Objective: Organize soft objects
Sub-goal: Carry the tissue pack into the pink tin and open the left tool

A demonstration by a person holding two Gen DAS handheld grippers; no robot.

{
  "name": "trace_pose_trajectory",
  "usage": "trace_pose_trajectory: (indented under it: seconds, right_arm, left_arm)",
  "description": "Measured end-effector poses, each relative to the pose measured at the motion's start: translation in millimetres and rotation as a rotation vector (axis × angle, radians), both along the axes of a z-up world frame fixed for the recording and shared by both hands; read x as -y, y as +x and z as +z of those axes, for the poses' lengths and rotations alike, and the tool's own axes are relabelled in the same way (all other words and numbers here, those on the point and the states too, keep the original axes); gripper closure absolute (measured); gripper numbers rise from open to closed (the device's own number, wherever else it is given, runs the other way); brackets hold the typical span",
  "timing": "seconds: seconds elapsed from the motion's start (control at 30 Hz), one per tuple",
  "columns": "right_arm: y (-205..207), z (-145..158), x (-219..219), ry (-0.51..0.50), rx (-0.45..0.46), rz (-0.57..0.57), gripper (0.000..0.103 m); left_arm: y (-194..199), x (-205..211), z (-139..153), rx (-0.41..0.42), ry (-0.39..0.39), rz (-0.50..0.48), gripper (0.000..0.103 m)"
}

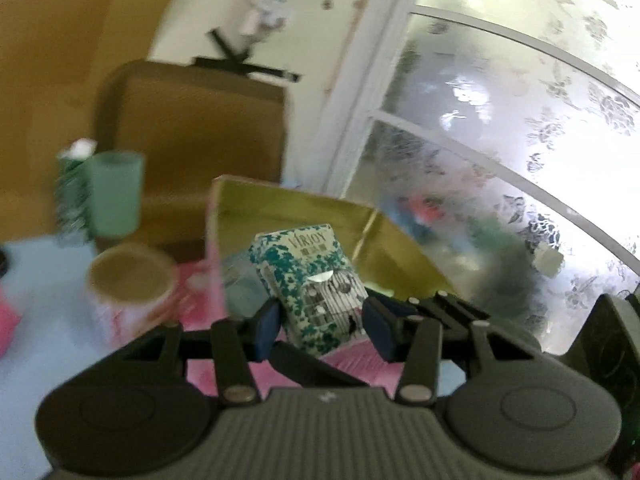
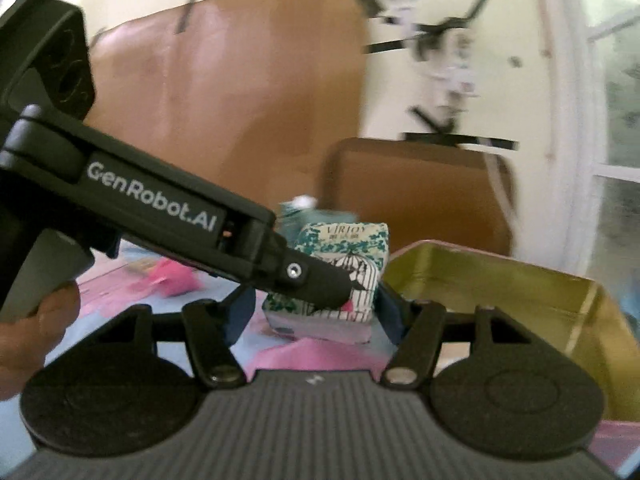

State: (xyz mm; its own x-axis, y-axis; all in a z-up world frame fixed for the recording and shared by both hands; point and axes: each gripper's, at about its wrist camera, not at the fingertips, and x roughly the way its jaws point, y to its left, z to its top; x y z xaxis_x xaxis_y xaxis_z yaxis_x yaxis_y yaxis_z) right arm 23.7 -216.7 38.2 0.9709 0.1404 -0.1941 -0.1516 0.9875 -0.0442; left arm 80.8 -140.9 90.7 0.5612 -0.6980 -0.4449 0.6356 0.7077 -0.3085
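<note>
A soft tissue pack point(image 1: 308, 280), white with teal flowers and a birdcage print, is clamped between the blue pads of my left gripper point(image 1: 320, 324), which is shut on it. The pack hangs in front of an open gold-lined tin box point(image 1: 304, 208). In the right wrist view the left gripper point(image 2: 332, 288) reaches in from the left, its finger across the same tissue pack point(image 2: 344, 248). My right gripper point(image 2: 316, 316) stands open around that area, its pads apart from the pack. A paler pack point(image 2: 320, 330) lies below. The gold box point(image 2: 500, 280) sits to the right.
On the light blue table stand a green cup point(image 1: 116, 196), a teal patterned pack point(image 1: 70, 192) behind it and a pink-patterned round tub point(image 1: 128, 280). Pink items point(image 2: 172, 280) lie about. A brown case point(image 1: 192, 128) stands behind, a frosted window point(image 1: 500, 120) to the right. A hand point(image 2: 32, 320) holds the left gripper.
</note>
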Motion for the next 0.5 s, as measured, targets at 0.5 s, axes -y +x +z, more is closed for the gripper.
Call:
trace_pose_trajectory:
  seconds: [0.5]
  right_arm:
    - [30.5, -22.0, 68.1, 0.048, 0.014, -0.308, 0.028]
  left_arm:
    - [7.0, 41.2, -12.9, 0.055, 0.045, 0.057, 0.036]
